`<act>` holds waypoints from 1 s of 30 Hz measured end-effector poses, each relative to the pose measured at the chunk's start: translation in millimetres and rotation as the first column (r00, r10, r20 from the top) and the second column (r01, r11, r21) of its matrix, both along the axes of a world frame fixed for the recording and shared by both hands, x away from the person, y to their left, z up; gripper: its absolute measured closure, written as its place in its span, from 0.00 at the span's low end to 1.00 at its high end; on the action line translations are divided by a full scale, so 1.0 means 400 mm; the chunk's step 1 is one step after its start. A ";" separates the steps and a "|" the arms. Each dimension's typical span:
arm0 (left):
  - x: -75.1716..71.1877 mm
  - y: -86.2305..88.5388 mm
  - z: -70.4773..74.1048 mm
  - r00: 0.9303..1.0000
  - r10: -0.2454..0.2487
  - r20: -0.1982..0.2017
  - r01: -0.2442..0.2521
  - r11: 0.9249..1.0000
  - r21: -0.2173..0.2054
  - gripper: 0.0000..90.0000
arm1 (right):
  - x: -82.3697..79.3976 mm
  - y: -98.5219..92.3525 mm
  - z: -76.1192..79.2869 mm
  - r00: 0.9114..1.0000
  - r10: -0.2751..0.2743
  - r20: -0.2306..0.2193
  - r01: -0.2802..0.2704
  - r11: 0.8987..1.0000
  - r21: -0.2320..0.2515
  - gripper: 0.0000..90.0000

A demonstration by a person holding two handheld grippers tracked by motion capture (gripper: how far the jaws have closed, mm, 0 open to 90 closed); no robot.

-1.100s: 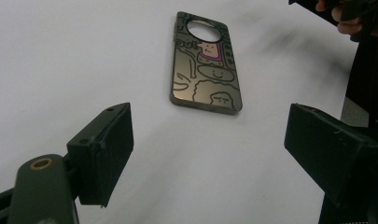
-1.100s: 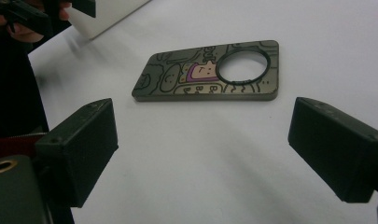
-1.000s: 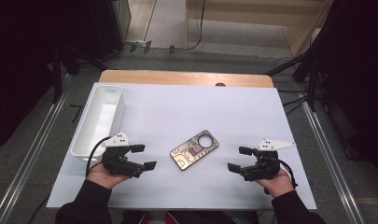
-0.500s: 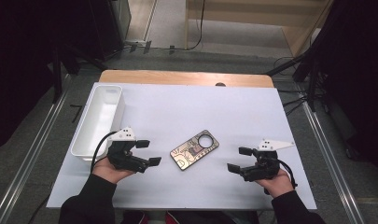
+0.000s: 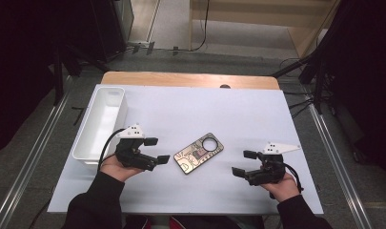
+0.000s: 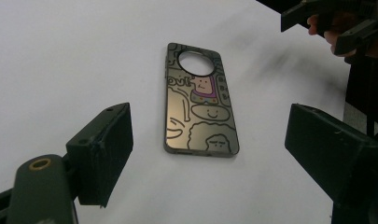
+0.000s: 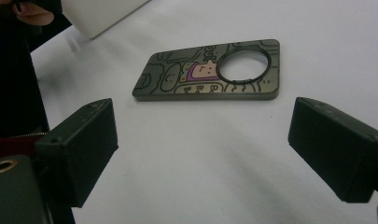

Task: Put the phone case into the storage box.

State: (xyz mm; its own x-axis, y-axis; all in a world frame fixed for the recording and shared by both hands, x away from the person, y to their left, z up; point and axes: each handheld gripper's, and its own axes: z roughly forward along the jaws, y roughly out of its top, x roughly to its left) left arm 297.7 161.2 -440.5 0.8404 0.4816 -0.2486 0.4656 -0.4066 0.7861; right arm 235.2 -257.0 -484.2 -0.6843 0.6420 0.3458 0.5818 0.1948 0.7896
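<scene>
High view: phone case (image 5: 198, 153) lying flat and decorated side up on the white surface (image 5: 190, 112), near the middle of the front half, turned at a slant with its round camera hole toward the far right. Left gripper (image 5: 157, 150) just beside the case's near-left end, jaws apart, nothing between them. Right gripper (image 5: 241, 162) well apart on the other side, jaws also spread and empty. White bin (image 5: 99, 123) standing at the left edge, behind the left hand (image 5: 115, 167)

Left gripper view: case (image 6: 199, 97) straight ahead between the two black jaws, short bottom edge nearest, not touched. Right gripper (image 6: 330, 21) far off at the top right corner

Right gripper view: case (image 7: 210, 71) lying crosswise ahead of the wide-apart jaws, long edge facing, camera hole to the right, clear surface in between. Corner of the bin (image 7: 100, 13) at the top left

Probable step: approach with the left gripper for a pick. Best done by sliding low along the surface, one jaw on each long side of the case, closing across the narrow width rather than the length. Thin, flat thing, so likely to slip or skate: worth bracing the far end with the right gripper or tipping one edge up before closing
</scene>
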 end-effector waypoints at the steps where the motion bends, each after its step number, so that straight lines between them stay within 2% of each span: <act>1: 0.002 -0.006 0.000 1.000 -0.005 0.003 0.005 1.000 0.004 0.17 | 0.000 -0.001 0.000 1.000 0.000 0.000 0.000 1.000 -0.001 0.08; 5: 0.010 -0.026 -0.002 1.000 -0.013 -0.007 0.013 1.000 0.009 0.17 | 0.002 -0.001 -0.001 1.000 -0.004 0.001 0.004 1.000 -0.001 0.08; 13: 0.027 -0.061 0.005 0.999 -0.032 0.011 0.032 0.999 0.008 0.17 | 0.001 -0.001 -0.001 1.000 -0.005 -0.001 0.005 1.000 -0.002 0.08; 23: 0.042 -0.107 0.000 0.999 -0.048 0.012 0.048 0.999 -0.002 0.17 | 0.001 -0.001 -0.002 1.000 -0.005 -0.001 0.005 1.000 -0.006 0.08; 30: 0.054 -0.146 -0.003 0.997 -0.069 0.023 0.069 0.998 0.009 0.17 | 0.001 0.000 -0.002 1.000 -0.003 0.002 0.003 1.000 -0.009 0.08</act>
State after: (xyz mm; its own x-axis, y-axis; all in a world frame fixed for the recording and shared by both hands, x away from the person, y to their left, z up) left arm 319.3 103.0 -441.6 0.8771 0.4245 -0.2246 0.4176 -0.4434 0.7931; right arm 235.6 -256.8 -485.1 -0.6832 0.6469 0.3386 0.5808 0.2003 0.7890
